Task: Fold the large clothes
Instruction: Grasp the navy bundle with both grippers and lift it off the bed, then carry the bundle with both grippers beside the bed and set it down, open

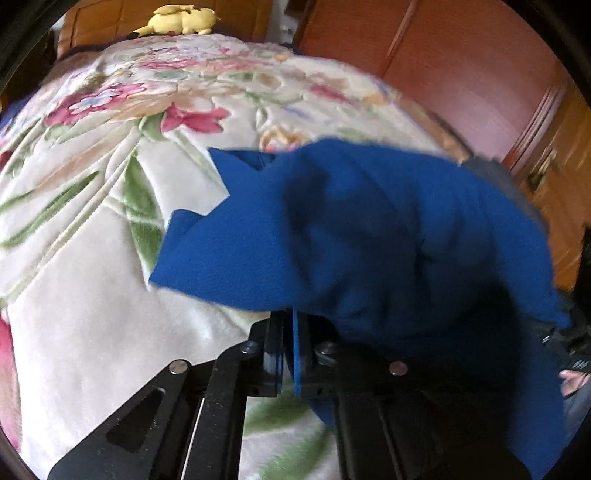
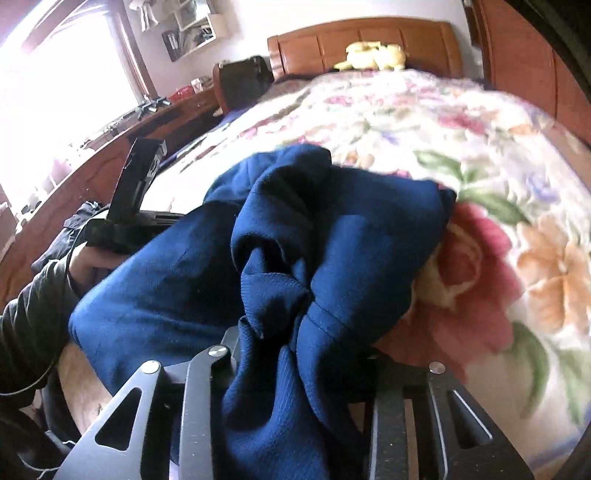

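A bed covered by a cream blanket with red, peach and green flowers stretched away ahead of both tongs, up to a wooden headboard at the far end. A blue garment lay bunched on the blanket, directly ahead of and draped over both tongs. The left tongs were clamped tight on a thin edge of the blue cloth. The right tongs stood partly closed with a thick gathered fold between the jaws; cloth hid the pads, so contact could not be told. A yellow plush toy rested far ahead, by the headboard.
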`<state>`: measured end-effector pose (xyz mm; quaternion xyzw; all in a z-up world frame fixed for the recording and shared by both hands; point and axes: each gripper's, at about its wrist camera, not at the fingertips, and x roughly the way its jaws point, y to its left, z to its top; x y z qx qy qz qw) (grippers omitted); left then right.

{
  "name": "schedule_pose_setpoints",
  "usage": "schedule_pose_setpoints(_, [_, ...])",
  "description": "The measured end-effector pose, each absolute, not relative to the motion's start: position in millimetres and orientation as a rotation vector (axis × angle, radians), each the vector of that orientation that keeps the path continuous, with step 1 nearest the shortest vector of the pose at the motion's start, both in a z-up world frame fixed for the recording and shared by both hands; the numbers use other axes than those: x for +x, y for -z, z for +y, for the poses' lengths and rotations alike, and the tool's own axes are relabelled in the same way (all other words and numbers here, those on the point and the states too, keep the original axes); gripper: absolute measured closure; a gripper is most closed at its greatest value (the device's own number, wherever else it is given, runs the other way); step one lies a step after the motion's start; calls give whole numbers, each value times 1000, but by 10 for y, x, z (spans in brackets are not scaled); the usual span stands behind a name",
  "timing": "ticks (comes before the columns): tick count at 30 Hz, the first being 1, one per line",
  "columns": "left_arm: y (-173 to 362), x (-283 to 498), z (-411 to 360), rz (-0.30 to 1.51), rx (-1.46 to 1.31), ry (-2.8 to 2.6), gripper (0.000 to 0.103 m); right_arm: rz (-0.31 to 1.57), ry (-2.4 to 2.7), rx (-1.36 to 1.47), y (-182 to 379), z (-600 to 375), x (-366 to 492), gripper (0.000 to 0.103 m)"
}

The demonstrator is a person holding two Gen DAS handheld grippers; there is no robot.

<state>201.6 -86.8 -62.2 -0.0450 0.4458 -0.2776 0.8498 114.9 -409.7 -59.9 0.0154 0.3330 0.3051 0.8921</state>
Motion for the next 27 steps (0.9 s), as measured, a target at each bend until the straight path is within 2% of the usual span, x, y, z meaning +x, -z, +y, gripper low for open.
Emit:
schedule_pose_setpoints(8, [14, 1747, -758, 777, -65, 589, 101, 547, -615, -35, 264, -3984, 946, 74])
schedule_pose_setpoints(15, [-453, 1497, -252, 679, -76, 541, 101, 448, -676, -94, -122, -3635, 793, 75])
schedule_pose_setpoints(21, [-892, 1094, 561, 605, -72, 433, 101, 385, -806, -102, -364, -3038, 677, 75])
schedule_pose_setpoints(27, [-1221, 665, 1654, 577, -57, 255, 101, 338, -981, -55, -516, -1997, 542, 75])
